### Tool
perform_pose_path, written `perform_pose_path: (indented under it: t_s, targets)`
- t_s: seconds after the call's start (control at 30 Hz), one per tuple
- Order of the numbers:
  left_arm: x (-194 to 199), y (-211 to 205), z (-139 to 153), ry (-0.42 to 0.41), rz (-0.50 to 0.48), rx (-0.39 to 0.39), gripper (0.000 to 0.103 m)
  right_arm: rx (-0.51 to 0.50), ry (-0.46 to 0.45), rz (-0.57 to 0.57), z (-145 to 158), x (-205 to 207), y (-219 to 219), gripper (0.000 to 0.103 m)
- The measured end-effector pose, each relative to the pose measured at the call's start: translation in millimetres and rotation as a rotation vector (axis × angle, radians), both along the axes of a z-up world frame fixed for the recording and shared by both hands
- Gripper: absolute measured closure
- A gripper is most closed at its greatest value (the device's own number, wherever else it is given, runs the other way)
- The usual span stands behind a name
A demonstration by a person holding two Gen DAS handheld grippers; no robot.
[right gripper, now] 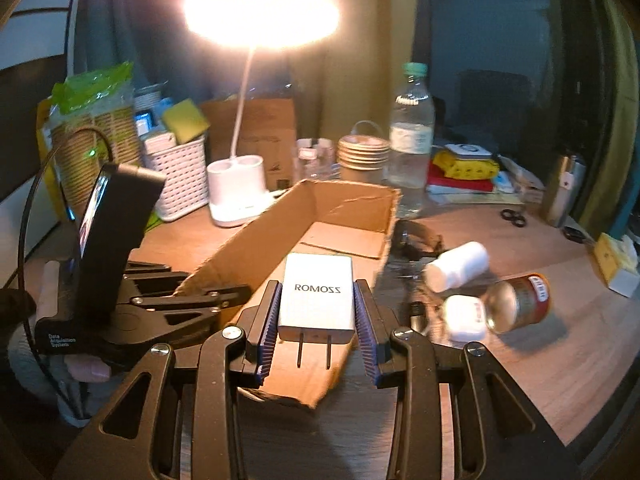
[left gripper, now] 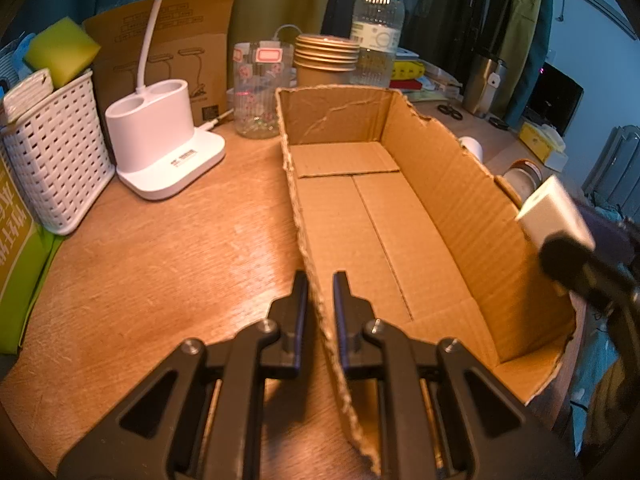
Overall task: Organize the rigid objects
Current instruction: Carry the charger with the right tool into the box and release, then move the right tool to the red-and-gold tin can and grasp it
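Meanwhile, right tool pinches white charger; left tool clamps box wall.

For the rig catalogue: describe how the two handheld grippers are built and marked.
Both are matte black plastic with triangular cut-outs and silver screw heads. The right gripper has ribbed blue pads lining its fingers. The left gripper, seen from the right wrist view, carries an upright black block printed "Data Acquisition System", a screen on its side, and a black cable looping off it.

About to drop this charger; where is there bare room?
The open cardboard box has a bare floor throughout. Bare wooden tabletop lies between it and the white lattice basket. Behind, around the white lamp base and clear plastic bottle, it is crowded.
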State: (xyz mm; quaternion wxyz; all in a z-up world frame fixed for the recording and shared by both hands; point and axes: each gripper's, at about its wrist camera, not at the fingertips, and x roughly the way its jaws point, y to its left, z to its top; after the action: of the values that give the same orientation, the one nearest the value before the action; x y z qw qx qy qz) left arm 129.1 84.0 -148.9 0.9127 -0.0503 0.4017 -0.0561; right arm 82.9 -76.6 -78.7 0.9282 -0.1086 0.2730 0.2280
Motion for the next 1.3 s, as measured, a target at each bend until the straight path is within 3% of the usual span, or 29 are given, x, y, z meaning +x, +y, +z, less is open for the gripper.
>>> perform_pose_path:
  t_s: [0.6,0.87,1.3]
  targets:
    - [0,0,-1,0.001,-0.001,-0.002,0.091,-0.049,0.084,0.043,-27,9,22,0.065]
    - [1,2,-1,0.003,-0.001,-0.006,0.090,-0.036,0.083,0.050,-24,8,20,0.057]
    - [1,2,-1,0.004,-0.002,-0.005,0.090,0.029,0.024,-0.090,0,13,-33,0.057]
